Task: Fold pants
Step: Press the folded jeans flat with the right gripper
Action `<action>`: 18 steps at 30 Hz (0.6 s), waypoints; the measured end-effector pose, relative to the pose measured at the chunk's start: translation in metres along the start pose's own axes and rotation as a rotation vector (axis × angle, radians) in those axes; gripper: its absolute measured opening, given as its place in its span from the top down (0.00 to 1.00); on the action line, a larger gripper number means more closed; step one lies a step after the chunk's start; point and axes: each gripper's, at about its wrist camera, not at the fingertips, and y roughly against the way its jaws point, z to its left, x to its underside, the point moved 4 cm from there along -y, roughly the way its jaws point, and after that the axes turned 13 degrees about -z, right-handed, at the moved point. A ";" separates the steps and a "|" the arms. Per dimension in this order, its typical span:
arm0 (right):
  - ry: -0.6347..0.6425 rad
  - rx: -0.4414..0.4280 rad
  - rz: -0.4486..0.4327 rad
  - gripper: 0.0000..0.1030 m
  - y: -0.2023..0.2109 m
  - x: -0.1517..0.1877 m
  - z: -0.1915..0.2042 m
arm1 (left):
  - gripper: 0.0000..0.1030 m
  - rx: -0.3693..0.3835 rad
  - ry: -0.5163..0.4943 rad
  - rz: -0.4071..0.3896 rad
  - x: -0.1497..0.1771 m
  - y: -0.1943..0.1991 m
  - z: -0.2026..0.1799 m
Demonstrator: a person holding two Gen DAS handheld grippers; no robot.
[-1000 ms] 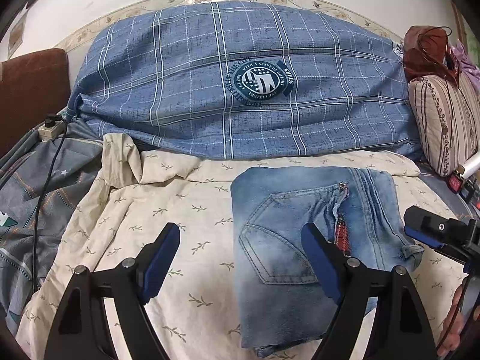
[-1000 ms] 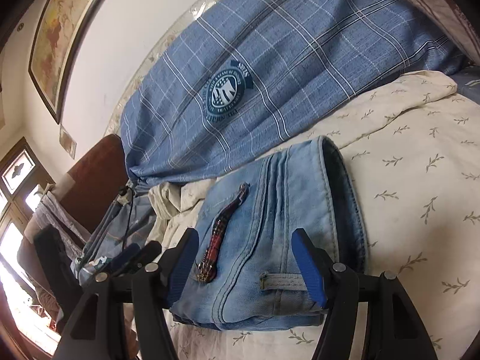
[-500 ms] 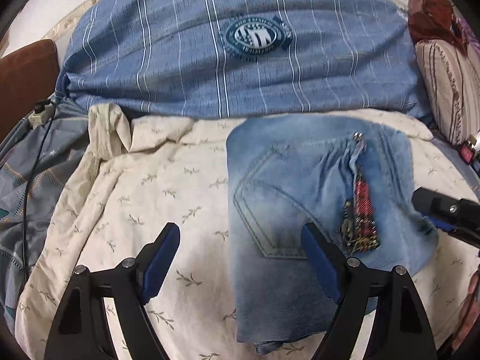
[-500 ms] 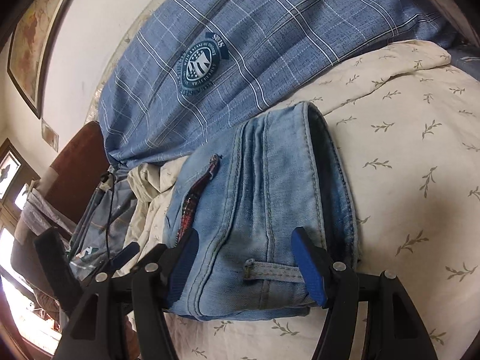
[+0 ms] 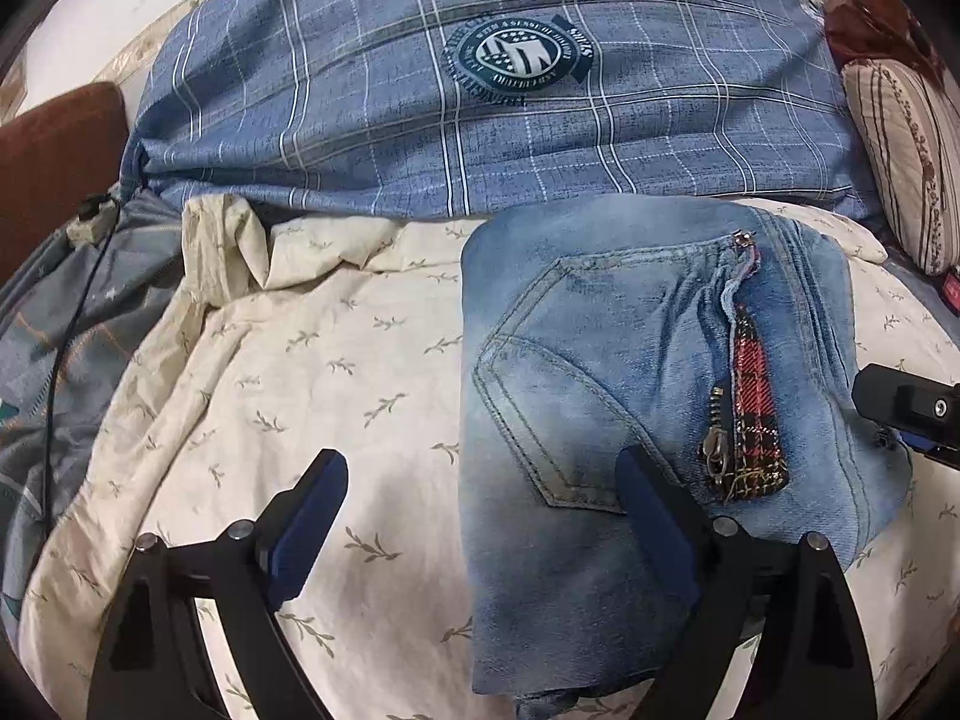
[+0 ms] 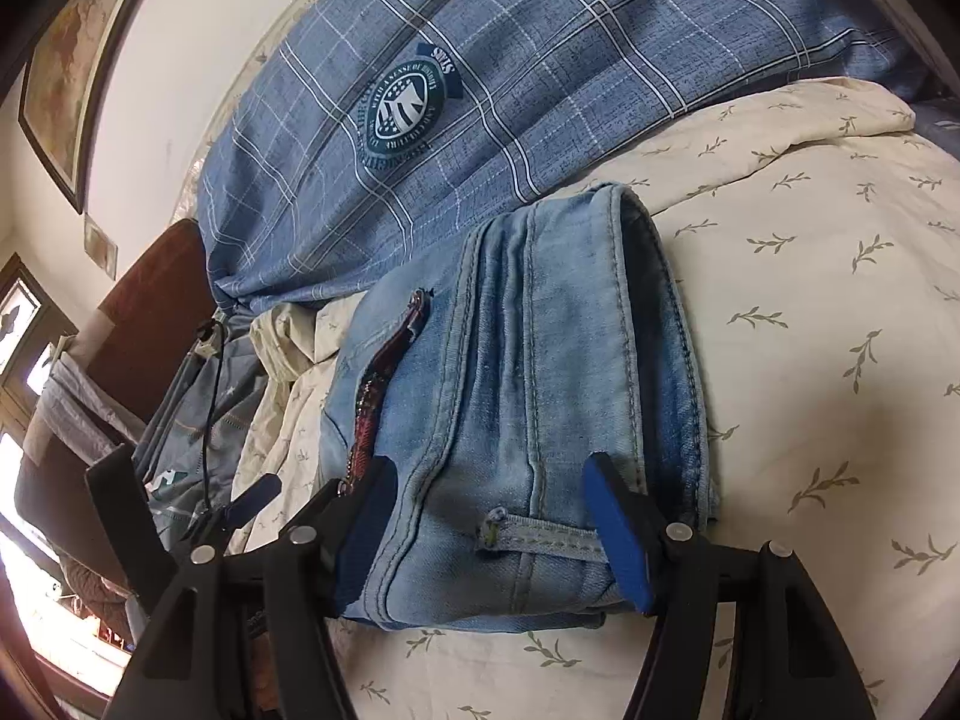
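Light blue jeans (image 5: 600, 360), folded into a thick rectangle, lie on a cream leaf-print sheet (image 5: 300, 360). A back pocket and a red plaid zipper flap (image 5: 753, 420) face up. My left gripper (image 5: 480, 468) hovers low over their left edge with its jaws opening. One finger is above the sheet, the other above the denim, and neither pad presses on the cloth. My right gripper (image 6: 489, 468) is open and straddles the waistband end of the jeans (image 6: 540, 360), near a belt loop (image 6: 540, 534). Its body shows at the right (image 5: 906, 414) in the left wrist view.
A large blue plaid bundle with a round badge (image 5: 480, 120) lies along the wall behind the jeans. A striped pillow (image 5: 900, 162) sits at the right. Grey bedding with a black cable (image 5: 60, 360) and a brown headboard (image 5: 54, 168) are on the left.
Both grippers have sunk closer to the jeans, which now fill more of each view. The left jaws stand slightly wider. The jeans themselves have not moved.
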 end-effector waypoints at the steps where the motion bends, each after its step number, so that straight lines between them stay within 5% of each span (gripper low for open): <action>1: -0.004 -0.005 0.003 0.34 -0.001 0.000 -0.001 | 0.12 0.005 0.004 0.004 0.000 0.000 0.000; 8: -0.006 -0.040 0.003 0.34 0.002 0.001 -0.004 | 0.10 0.046 0.052 0.027 -0.003 0.002 0.008; 18: 0.005 -0.050 0.013 0.34 0.001 0.001 -0.005 | 0.00 -0.061 0.055 0.001 0.001 0.007 0.004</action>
